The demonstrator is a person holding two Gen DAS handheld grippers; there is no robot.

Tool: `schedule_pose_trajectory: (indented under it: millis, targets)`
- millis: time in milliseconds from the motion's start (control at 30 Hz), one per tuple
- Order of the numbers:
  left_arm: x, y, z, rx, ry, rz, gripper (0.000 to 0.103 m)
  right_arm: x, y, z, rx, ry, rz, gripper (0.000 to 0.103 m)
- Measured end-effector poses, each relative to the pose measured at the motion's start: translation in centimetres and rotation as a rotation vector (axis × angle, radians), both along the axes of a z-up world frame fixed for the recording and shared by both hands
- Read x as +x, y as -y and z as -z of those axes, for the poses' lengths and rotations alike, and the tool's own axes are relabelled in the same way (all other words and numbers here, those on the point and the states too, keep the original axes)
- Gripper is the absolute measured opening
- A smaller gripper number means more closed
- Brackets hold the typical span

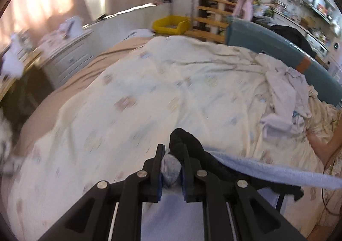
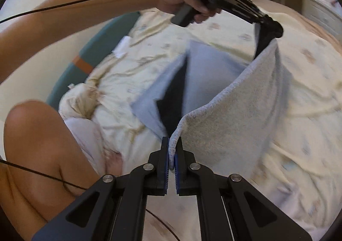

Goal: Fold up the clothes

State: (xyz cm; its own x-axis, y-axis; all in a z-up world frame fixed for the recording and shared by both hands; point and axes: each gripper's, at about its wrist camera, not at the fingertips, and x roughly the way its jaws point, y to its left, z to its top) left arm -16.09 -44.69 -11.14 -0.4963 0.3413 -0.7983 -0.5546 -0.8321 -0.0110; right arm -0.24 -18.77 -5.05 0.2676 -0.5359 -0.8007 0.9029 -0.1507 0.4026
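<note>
**Above the bed, a blue towel held up by two corners**

Over a cream patterned duvet [image 1: 149, 82], a person lifts a pale blue towel [image 2: 230, 99] between two hand-held grippers, the cloth hanging clear of the bedding with a black garment [image 2: 173, 99] showing in its fold. At far left of the left wrist view stands a white chest of drawers [image 1: 68, 54], its top strewn with light items too blurred to name. Beyond the foot of the bed sits a yellow tray [image 1: 171, 24], beside wooden stairs [image 1: 213, 12]. At centre, the left gripper [image 1: 172, 161] is clamped on a bunched corner of the towel, with a piece of the black garment draped over its right finger. To the right, crumpled pale clothes [image 1: 284, 95] lie heaped by the teal headboard [image 1: 277, 46]. In the right wrist view, a bare arm [image 2: 64, 18] reaches across from the left, its hand [image 2: 183, 3] gripping the left gripper's handle. Low at centre, the right gripper [image 2: 172, 149] is pinched tight on the towel's hem, the edge running up to the other gripper.
</note>
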Motion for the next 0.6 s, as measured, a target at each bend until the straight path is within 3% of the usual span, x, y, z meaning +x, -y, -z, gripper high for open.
schedule_pose_trajectory:
  millis: [233, 333, 467, 567, 600]
  targets:
    - [6.0, 12.4, 2.1, 0.036, -0.026, -0.221, 0.013, 5.0, 11.7, 3.7, -0.077, 0.116, -0.062, 0.004]
    - [9.1, 17.9, 2.8, 0.121, -0.071, -0.351, 0.013, 6.8, 16.9, 6.8, -0.084, 0.182, -0.054, 0.004]
    - [12.1, 22.8, 5.9, 0.118, -0.050, -0.500, 0.013, 9.6, 21.8, 11.0, -0.045, 0.183, -0.059, 0.004]
    - [13.3, 23.1, 8.2, 0.251, 0.031, -0.548, 0.015, 9.5, 21.9, 13.4, 0.020, 0.231, -0.014, 0.004]
    - [13.7, 23.2, 8.9, 0.295, 0.058, -0.564, 0.025, 9.3, 21.6, 14.0, 0.045, 0.246, -0.005, 0.004]
